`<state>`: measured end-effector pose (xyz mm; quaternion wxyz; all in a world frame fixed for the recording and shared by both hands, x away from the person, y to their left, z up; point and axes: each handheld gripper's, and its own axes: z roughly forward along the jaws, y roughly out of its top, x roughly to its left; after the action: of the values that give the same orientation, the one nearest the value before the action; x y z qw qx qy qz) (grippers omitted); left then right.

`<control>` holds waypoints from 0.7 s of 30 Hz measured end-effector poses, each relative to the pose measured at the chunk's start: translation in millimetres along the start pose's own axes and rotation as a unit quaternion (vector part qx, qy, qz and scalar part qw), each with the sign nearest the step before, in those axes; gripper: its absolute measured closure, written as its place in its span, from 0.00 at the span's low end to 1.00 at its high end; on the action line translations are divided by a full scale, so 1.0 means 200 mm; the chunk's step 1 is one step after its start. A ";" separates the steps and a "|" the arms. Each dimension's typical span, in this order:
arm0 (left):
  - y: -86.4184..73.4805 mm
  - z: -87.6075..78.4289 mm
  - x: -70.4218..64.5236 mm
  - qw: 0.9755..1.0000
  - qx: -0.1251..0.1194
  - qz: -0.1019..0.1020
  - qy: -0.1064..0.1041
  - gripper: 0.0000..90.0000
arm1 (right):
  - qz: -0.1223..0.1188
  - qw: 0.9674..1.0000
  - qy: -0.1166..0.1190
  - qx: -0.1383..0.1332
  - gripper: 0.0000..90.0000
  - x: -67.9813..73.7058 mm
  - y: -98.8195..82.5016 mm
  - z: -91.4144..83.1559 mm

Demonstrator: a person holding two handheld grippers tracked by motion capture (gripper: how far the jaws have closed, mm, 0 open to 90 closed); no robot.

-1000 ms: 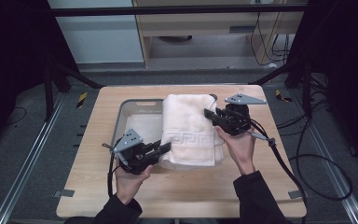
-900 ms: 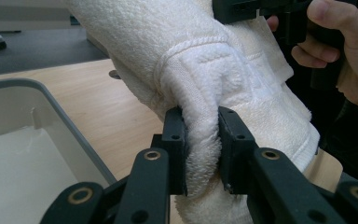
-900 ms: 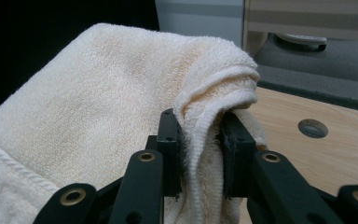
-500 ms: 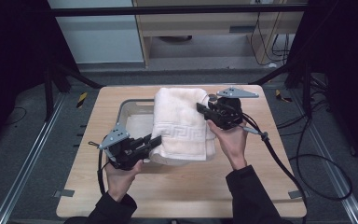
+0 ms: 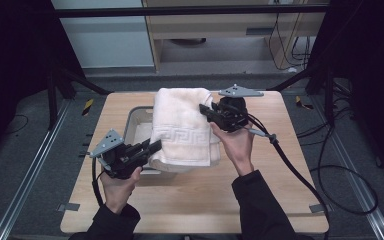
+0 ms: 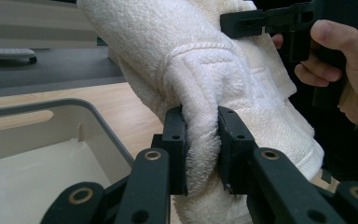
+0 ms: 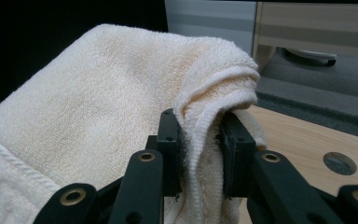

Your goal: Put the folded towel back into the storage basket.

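A cream folded towel with a key-pattern band hangs lifted between both grippers, over the grey bin. My left gripper is shut on the towel's near left edge; in the left gripper view the towel is bunched between the pads. My right gripper is shut on the far right edge, where the right gripper view shows a fold of towel pinched between its pads. Across the towel in the left gripper view, the right hand holds its gripper.
The wooden table has bare surface on the right and along the front. A cable trails from the right gripper across the table's right side. Dark floor, rails and a cabinet lie beyond the table.
Both grippers have carried the towel leftward and higher, so it now hangs further over the bin. Their grips are unchanged.
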<state>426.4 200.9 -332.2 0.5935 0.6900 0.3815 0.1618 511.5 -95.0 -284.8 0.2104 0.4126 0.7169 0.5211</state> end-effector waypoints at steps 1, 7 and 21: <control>0.00 -0.01 0.01 1.000 -0.001 0.000 0.002 0.83 | -0.002 1.000 0.000 -0.002 0.81 0.01 0.01 0.01; 0.02 -0.05 0.05 1.000 -0.007 -0.006 0.012 0.83 | -0.006 1.000 0.004 -0.002 0.81 0.05 0.05 0.06; 0.05 -0.12 0.12 0.999 -0.009 -0.006 0.038 0.83 | -0.008 1.000 0.013 -0.003 0.81 0.13 0.09 0.18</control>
<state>429.2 234.5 -323.0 0.5854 0.6757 0.4067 0.1881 530.3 -51.5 -277.8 0.2067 0.3994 0.7214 0.5267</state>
